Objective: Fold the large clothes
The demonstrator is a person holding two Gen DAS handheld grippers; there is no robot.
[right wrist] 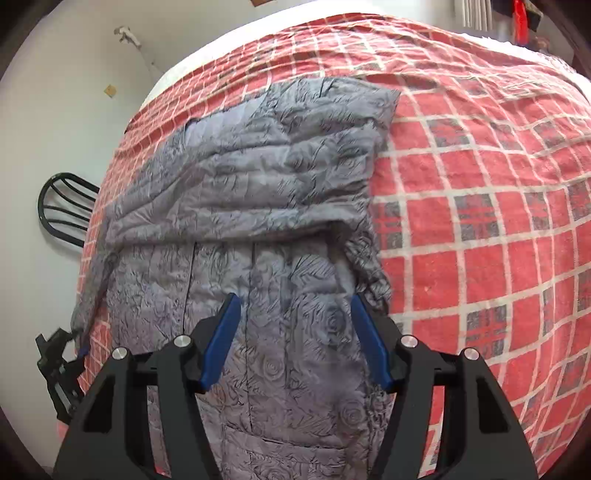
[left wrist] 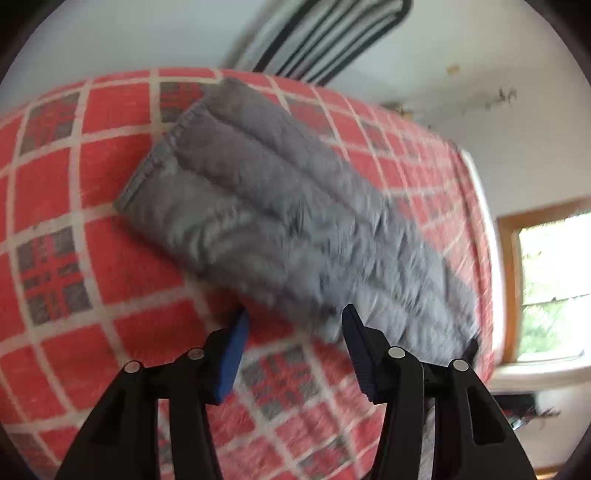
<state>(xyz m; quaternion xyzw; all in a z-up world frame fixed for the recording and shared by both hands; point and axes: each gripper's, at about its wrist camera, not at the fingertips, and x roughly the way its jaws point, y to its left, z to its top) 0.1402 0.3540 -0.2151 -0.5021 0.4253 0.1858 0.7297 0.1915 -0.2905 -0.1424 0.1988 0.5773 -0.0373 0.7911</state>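
Blue-padded jaws of the right gripper [right wrist: 295, 339] stand apart, holding nothing, just above the grey quilted jacket [right wrist: 258, 206], which stretches ahead of them with a sleeve folded across on the red checked bedspread [right wrist: 480, 229]. Beyond, the left gripper [left wrist: 295, 350] hangs released too, the jacket's cuffed sleeve [left wrist: 236, 192] ahead of it. With nothing pinned, the puffy fold may spring open.

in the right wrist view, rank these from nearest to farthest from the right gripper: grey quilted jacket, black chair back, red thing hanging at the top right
1. The grey quilted jacket lies directly under the right gripper, between its open fingers.
2. The black chair back stands off the left edge of the red checked bedspread.
3. The red thing hangs beyond the far side of the bed, top right.
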